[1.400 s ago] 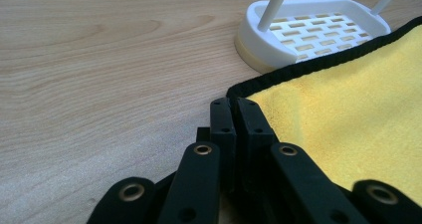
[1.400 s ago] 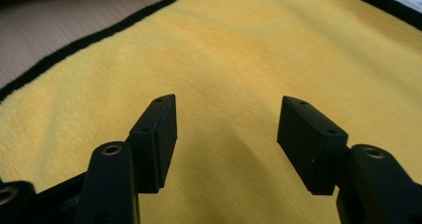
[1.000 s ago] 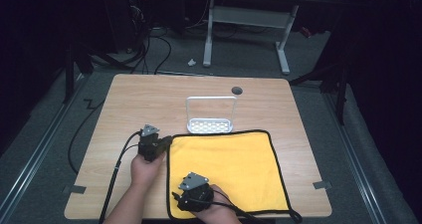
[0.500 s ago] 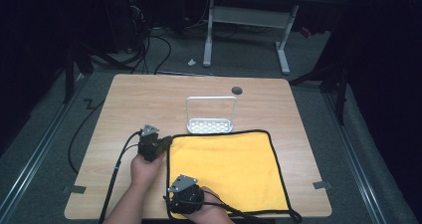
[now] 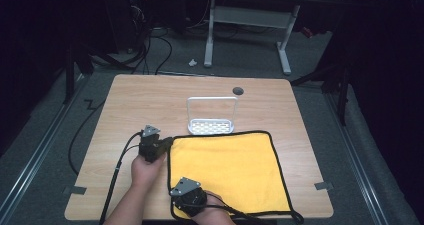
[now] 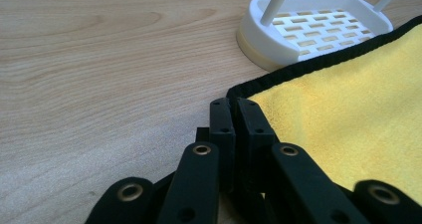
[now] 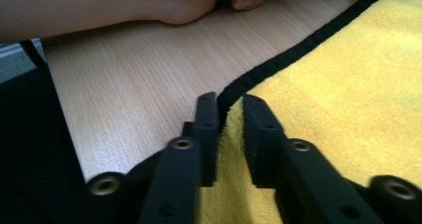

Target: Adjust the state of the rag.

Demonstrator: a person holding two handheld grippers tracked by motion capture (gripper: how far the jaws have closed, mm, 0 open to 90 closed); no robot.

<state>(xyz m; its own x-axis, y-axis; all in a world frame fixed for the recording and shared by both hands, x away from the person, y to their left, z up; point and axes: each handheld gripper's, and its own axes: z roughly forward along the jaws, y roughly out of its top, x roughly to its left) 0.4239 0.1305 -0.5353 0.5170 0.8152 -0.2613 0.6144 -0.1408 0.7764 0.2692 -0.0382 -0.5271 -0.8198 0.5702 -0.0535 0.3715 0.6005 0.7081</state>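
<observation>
A yellow cloth (image 5: pixel 230 170) with a black hem lies flat on the wooden table (image 5: pixel 150 95), toward its near right. My left gripper (image 5: pixel 167 142) is at the cloth's far left corner. In the left gripper view its jaws (image 6: pixel 232 104) are pressed together on the hem of the yellow cloth (image 6: pixel 348 114). My right gripper (image 5: pixel 186 200) is at the near left corner, close to the table's front edge. In the right gripper view a ridge of the cloth (image 7: pixel 348 84) stands pinched between the jaws of the right gripper (image 7: pixel 230 102).
A white slotted rack (image 5: pixel 211 126) with a wire hoop stands just beyond the cloth's far edge, close to the left gripper, and its base (image 6: pixel 308 30) is near the hem. A dark round hole (image 5: pixel 238 90) is in the table behind it. Black cables trail off the left front.
My right gripper has moved left and nearer along the cloth to its near left corner. The left gripper has stayed at the far left corner.
</observation>
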